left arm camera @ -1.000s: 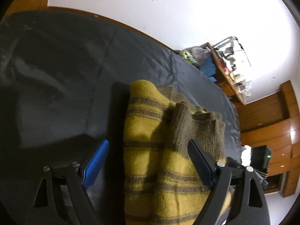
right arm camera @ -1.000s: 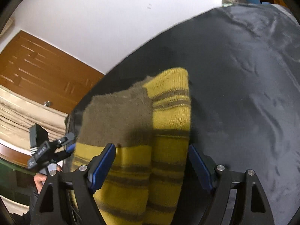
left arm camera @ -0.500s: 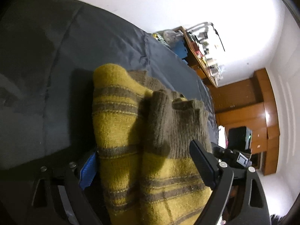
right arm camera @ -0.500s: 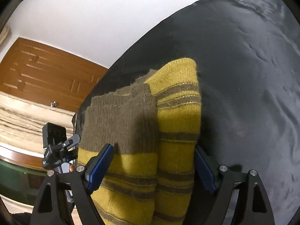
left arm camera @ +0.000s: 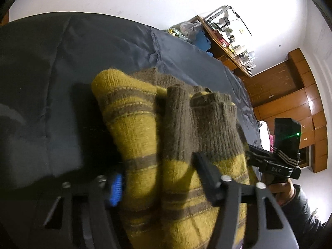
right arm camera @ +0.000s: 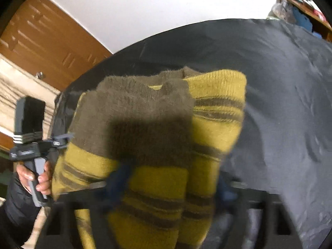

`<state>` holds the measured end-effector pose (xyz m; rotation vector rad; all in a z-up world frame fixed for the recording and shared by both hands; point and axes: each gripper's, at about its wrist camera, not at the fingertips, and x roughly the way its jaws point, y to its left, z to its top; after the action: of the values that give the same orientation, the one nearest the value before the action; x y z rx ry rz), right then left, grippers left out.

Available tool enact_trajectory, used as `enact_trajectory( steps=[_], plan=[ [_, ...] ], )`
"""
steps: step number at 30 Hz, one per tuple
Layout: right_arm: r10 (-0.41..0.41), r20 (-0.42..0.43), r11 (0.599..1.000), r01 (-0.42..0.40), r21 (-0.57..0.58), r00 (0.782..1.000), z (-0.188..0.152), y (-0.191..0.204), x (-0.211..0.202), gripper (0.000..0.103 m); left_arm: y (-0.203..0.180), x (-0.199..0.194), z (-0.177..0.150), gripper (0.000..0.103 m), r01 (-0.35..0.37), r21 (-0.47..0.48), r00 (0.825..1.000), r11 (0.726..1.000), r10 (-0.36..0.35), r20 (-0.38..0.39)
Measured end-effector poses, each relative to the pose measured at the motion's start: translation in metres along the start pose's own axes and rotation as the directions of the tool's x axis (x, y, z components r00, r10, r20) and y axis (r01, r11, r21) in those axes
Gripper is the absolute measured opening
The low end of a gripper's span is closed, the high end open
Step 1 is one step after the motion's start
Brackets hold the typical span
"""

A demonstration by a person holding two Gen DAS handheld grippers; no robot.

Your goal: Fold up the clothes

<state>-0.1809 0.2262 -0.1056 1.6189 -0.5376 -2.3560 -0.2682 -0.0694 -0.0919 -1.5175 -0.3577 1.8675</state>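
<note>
A folded yellow sweater (left arm camera: 141, 137) with brown stripes and brown ribbed cuffs lies bundled on a dark cloth (left arm camera: 41, 83). My left gripper (left arm camera: 157, 176) is shut on its near end, one finger pressing each side of the bundle. In the right wrist view the sweater (right arm camera: 157, 178) fills the blurred right gripper (right arm camera: 173, 182), which is shut on it from the opposite end, over the same dark cloth (right arm camera: 280, 83). Each wrist view shows the other gripper's handle at the side, held by a hand (right arm camera: 41, 178).
A cluttered wooden shelf (left arm camera: 228, 39) and a wooden wardrobe (left arm camera: 290, 95) stand beyond the cloth's far edge. Wood panelling (right arm camera: 41, 41) and a white wall (right arm camera: 145, 10) are behind. Bare dark cloth spreads left of the sweater in the left wrist view and right of it in the right wrist view.
Both grippers moved in along the sweater and their fingers closed from straddling it to squeezing it. The bundle now looks bunched and raised; the right wrist view is motion-blurred.
</note>
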Motion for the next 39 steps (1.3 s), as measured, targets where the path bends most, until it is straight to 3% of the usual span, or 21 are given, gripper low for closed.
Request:
enact_trajectory(
  steps=[3,6,12,20,27,34,39],
  plan=[
    [0.006,0.038,1.000,-0.007,0.018,0.999,-0.002,0.000,-0.008,0.040,-0.007,0.001,0.003,0.047,-0.013,0.003,1.000,1.000,0.013,0.006],
    [-0.020,0.080,1.000,0.020,0.001,0.997,-0.007,0.005,-0.018,0.035,-0.017,0.002,0.006,0.042,-0.027,-0.006,1.000,1.000,0.027,0.014],
    [-0.046,0.136,0.999,0.045,0.013,0.990,-0.024,0.004,-0.048,0.033,-0.047,0.010,0.001,0.040,-0.036,0.024,0.999,0.999,0.036,0.005],
    [-0.116,0.172,0.992,0.104,0.075,0.978,-0.070,-0.028,-0.109,0.033,-0.127,0.048,-0.037,0.040,-0.011,0.072,0.999,0.997,0.013,-0.036],
    [-0.178,0.194,0.975,0.147,0.165,0.965,-0.124,-0.093,-0.173,0.033,-0.209,0.097,-0.072,0.038,0.028,0.095,0.997,0.995,-0.020,-0.081],
    [-0.228,0.221,0.957,0.176,0.231,0.948,-0.173,-0.156,-0.233,0.033,-0.279,0.143,-0.085,0.037,0.006,0.155,0.995,0.988,0.009,-0.098],
    [-0.250,0.214,0.943,0.188,0.275,0.944,-0.181,-0.199,-0.250,0.033,-0.321,0.177,-0.087,0.038,-0.044,0.193,0.993,0.980,0.064,-0.096]
  ],
)
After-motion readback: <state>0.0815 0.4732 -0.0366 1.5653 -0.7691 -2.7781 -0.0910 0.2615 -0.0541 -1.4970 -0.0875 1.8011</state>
